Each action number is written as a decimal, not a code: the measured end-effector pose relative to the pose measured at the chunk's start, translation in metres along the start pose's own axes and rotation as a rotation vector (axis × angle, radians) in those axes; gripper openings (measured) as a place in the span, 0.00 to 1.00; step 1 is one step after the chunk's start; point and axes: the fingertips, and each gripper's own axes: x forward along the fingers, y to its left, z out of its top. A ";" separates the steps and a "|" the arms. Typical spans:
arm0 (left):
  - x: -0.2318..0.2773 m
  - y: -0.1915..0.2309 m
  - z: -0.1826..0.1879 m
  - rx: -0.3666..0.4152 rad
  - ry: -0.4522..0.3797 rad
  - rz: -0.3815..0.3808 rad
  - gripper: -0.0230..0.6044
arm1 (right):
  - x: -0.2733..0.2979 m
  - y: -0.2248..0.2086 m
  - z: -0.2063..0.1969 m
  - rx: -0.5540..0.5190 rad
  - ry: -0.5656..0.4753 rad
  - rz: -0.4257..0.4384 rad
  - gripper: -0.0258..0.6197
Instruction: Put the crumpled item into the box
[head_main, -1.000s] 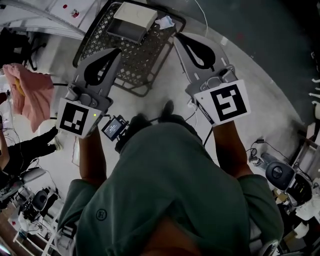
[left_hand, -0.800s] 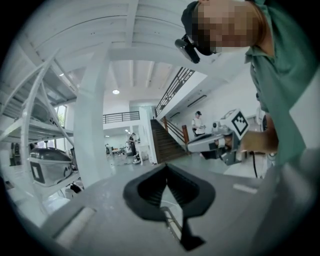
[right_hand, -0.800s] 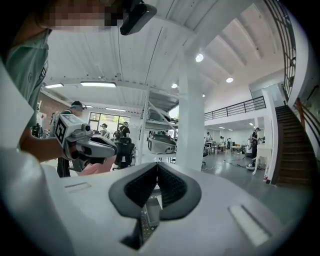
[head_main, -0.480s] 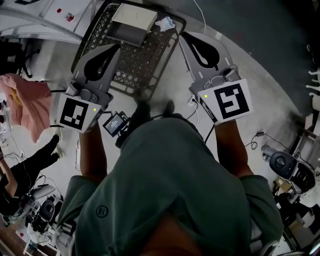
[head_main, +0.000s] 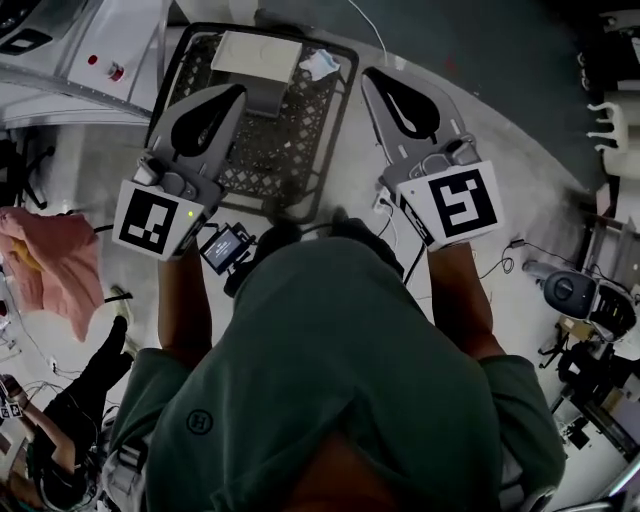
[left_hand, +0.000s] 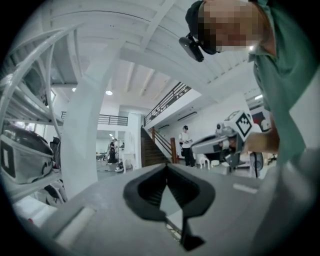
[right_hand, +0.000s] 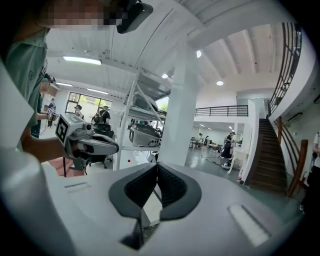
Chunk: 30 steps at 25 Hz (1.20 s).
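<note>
My left gripper (head_main: 236, 92) and right gripper (head_main: 370, 75) are closed and empty, and the crumpled item (head_main: 320, 65) lies beside the box (head_main: 255, 57), not yet picked.

Crumpled item (head_main: 320, 65) indistinct, pink cloth (head_main: 60, 270) cropped at left

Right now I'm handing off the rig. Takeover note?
Left tongs: shut, empty, over the left side of the black mesh basket.
Right tongs: shut, empty, just off the basket's right rim.
White box: at the basket's far end; can't tell if it's open.
Crumpled white item: in the basket, right of the box, not in it.
Done: nothing yet.
Left: open one tongs, grasp the crumpled item, put it into the box.
</note>
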 end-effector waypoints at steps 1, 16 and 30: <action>-0.001 0.005 -0.002 -0.002 -0.004 -0.011 0.04 | 0.005 0.001 0.000 -0.002 0.006 -0.011 0.05; -0.004 0.046 -0.032 -0.038 0.027 0.034 0.04 | 0.058 -0.006 -0.030 0.021 0.061 0.017 0.05; 0.008 0.065 -0.082 -0.075 0.137 0.169 0.04 | 0.127 -0.042 -0.114 0.075 0.143 0.126 0.07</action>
